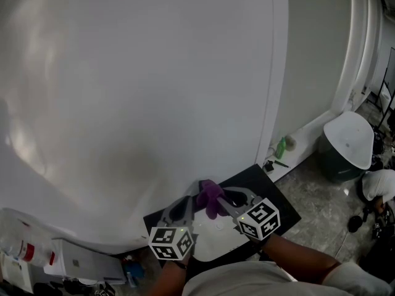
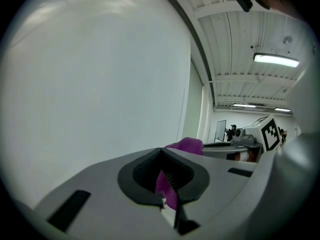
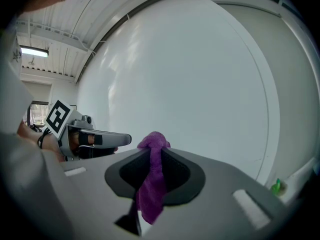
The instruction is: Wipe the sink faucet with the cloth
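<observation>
A purple cloth (image 1: pixel 211 197) is bunched between my two grippers low in the head view, in front of a plain white wall. My left gripper (image 1: pixel 195 201) is shut on one part of the cloth (image 2: pixel 168 190). From the other side my right gripper (image 1: pixel 220 203) is shut on the cloth (image 3: pixel 151 184), which hangs down through its jaws. The left gripper (image 3: pixel 87 138) shows in the right gripper view, and the right gripper (image 2: pixel 252 144) in the left one. Below them is a white sink basin (image 1: pixel 217 239) set in a black counter (image 1: pixel 281 203). No faucet shows in any view.
A white wall (image 1: pixel 142 91) fills most of the head view. At the right, on the floor, stand a bin with a white lid (image 1: pixel 347 145) and a green bottle (image 1: pixel 281 148). A person (image 1: pixel 378 189) crouches at the right edge. Boxes and a bottle (image 1: pixel 24 251) lie at lower left.
</observation>
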The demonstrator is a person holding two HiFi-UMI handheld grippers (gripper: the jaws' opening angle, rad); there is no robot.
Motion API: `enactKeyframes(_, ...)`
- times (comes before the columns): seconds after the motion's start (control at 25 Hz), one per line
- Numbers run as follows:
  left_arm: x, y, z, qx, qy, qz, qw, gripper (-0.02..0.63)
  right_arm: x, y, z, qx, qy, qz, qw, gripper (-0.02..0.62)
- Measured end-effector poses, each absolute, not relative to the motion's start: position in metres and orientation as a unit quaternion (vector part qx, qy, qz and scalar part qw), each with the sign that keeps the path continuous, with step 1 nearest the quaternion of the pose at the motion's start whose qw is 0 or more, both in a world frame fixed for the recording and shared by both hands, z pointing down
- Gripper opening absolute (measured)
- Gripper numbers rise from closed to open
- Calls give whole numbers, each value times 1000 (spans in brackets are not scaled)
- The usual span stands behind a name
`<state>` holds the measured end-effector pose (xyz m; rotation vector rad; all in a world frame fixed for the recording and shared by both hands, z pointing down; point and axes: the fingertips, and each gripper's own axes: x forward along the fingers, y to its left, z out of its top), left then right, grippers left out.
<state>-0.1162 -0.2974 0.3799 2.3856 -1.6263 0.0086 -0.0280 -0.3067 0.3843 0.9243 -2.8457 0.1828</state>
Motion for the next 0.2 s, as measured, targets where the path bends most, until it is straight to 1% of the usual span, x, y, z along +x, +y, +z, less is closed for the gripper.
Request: enactKeyframes(0.2, -119, -299, 378, 820, -558, 5, 123, 6, -29, -310, 383, 312, -945, 66, 69, 62)
